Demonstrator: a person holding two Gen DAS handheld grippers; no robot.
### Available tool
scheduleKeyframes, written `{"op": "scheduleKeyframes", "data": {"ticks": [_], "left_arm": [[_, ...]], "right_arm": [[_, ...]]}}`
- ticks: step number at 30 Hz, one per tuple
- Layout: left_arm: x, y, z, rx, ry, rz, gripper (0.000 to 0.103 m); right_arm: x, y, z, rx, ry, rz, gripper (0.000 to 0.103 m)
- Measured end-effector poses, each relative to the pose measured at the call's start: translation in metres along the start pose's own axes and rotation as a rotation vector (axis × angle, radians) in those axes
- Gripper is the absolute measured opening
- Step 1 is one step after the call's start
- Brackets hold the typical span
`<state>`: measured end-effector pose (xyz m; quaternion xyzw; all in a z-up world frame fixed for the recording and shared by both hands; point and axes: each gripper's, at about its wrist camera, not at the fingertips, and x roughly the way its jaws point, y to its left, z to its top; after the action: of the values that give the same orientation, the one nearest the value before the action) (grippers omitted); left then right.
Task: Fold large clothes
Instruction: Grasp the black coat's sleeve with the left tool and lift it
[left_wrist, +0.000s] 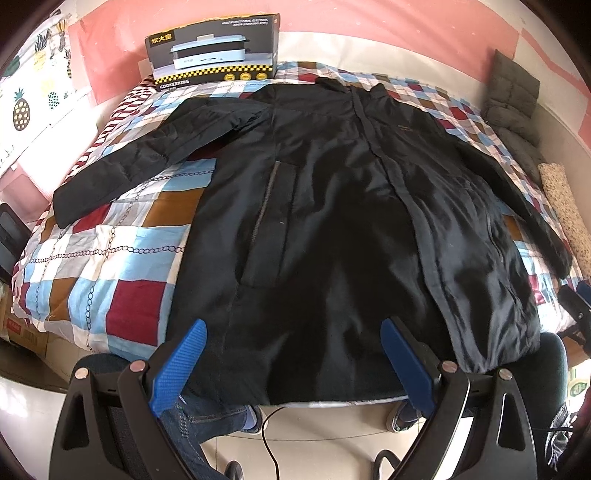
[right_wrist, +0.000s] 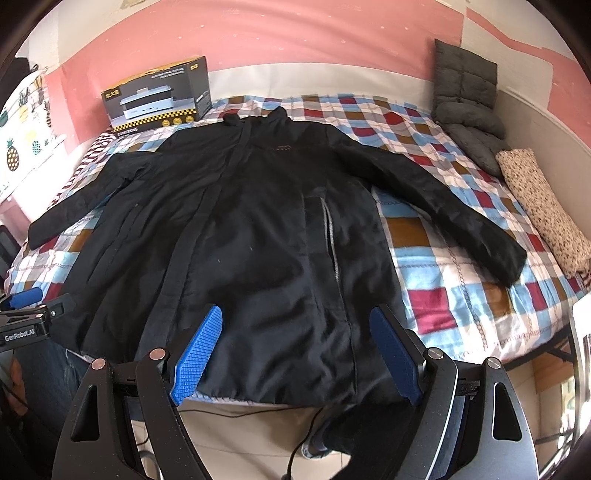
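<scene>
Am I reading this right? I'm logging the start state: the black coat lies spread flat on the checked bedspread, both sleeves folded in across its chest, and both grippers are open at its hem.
Not quite. The sleeves are not folded in: the left sleeve and right sleeve lie stretched outward on the checked bedspread, as both wrist views show. Otherwise correct: the black coat lies flat, with the left gripper and right gripper open at its hem.

A checked quilt (left_wrist: 110, 258) covers the bed. Upper left stands an appliance box (left_wrist: 216, 50); upper right leans a grey cushion (right_wrist: 465, 88), a floral roll (right_wrist: 543, 206) below it.
</scene>
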<state>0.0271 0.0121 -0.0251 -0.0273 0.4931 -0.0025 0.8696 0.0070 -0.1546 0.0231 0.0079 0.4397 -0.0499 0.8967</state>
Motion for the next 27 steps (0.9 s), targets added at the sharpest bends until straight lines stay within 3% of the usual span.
{"op": "scheduleKeyframes", "data": {"ticks": [6,16,21,27], "left_arm": [[0.021,0.032,0.022,-0.066,0.009,0.008,0.097],[0.05,0.102,0.062,-0.175,-0.037,0.125,0.097],[0.067,0.148,0.076,-0.311,-0.063,0.096,0.097],[0.089,0.187,0.089,-0.391,-0.08,0.155,0.097]], "right_arm": [[0.018,0.013,0.023,-0.038,-0.019,0.022,0.082],[0.064,0.047,0.066,-0.126,-0.027,0.059,0.082],[0.084,0.063,0.083,-0.162,-0.025,0.087,0.082],[0.105,0.076,0.1,-0.18,-0.022,0.135,0.083]]}}
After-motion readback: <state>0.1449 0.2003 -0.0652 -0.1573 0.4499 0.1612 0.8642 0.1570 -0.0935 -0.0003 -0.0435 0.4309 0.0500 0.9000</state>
